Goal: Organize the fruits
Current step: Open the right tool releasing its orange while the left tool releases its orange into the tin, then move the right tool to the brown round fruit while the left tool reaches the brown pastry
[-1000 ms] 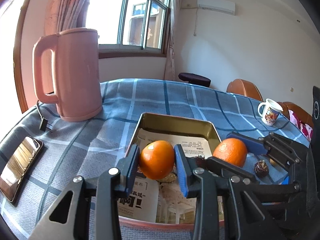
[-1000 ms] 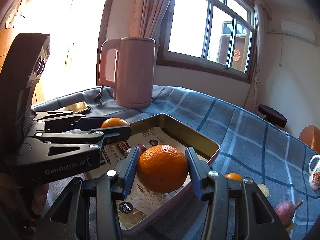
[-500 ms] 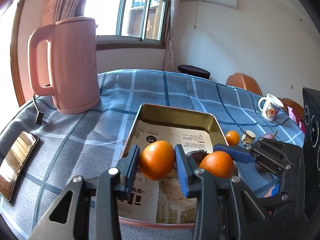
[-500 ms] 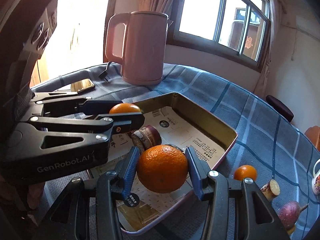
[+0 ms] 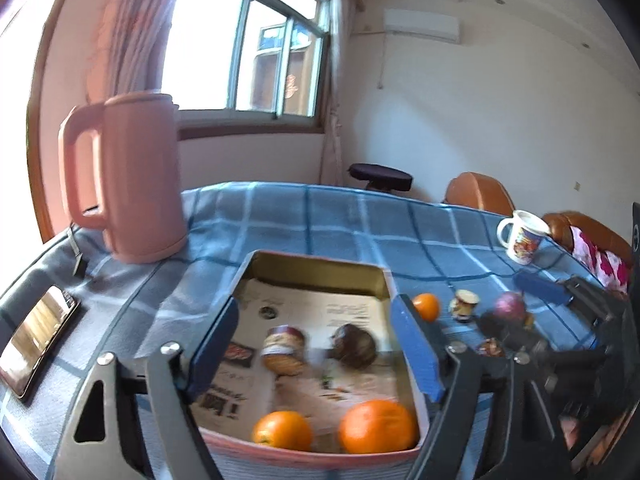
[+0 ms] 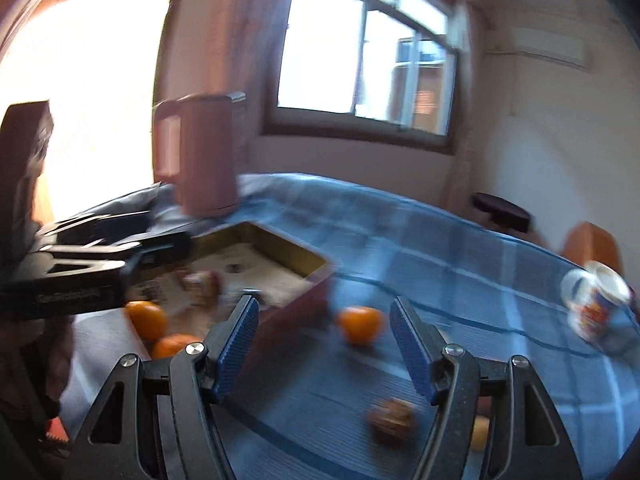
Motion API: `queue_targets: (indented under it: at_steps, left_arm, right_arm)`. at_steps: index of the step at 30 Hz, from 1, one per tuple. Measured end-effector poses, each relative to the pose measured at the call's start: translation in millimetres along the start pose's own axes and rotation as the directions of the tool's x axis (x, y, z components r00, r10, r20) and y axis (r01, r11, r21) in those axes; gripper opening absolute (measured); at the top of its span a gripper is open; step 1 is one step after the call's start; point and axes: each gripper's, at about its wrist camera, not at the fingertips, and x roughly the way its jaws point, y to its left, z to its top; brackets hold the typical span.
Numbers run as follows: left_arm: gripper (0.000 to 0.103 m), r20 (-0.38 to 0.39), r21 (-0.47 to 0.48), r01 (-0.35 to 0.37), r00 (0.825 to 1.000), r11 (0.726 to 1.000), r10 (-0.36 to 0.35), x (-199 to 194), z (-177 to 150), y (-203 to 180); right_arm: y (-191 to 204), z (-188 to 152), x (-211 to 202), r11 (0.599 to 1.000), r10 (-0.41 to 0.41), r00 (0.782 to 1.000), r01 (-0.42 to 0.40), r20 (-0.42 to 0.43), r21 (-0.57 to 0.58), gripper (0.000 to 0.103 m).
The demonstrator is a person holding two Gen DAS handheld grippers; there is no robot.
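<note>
Left wrist view: left gripper (image 5: 316,344), jaws just opened and empty, frames the tin tray (image 5: 316,266) holding 2 oranges (image 5: 378,426) at lower centre. Right wrist view alone shows the right gripper (image 6: 324,344), likewise parted, around a tangerine (image 6: 360,324) on the tablecloth (image 6: 480,280).

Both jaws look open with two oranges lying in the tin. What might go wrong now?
The two oranges lie loose at the tray's near wall; a nudge from the open left gripper could roll them. The small orange on the cloth may roll if the open right gripper closes off-centre. The right-wrist view is blurred, so aiming is harder.
</note>
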Motion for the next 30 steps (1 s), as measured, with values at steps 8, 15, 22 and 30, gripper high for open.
queue_targets:
  at_steps: [8,15,22,30]
  left_arm:
    - [0.083,-0.066,0.136,0.128,0.991,0.982,-0.120,23,-4,-78]
    - [0.083,-0.171,0.207,0.175,0.975,0.963,-0.141,54,-15,-123]
    - [0.083,-0.273,0.237,0.239,0.947,0.942,-0.171,71,-20,-146]
    - [0.081,-0.412,0.238,0.300,0.892,0.924,-0.184,95,-29,-156]
  right_arm:
    - [-93,-31,-21,0.964,-0.199,0.977,0.209,-0.081,0.162,0.069]
    - [-109,-42,-13,0.963,-0.147,0.977,0.177,-0.154,0.205,0.045]
    - [-112,-51,10,0.966,-0.054,0.960,0.120,-0.276,0.228,0.045]
    - [-116,-58,33,0.961,0.016,0.925,0.091,-0.380,0.262,0.045]
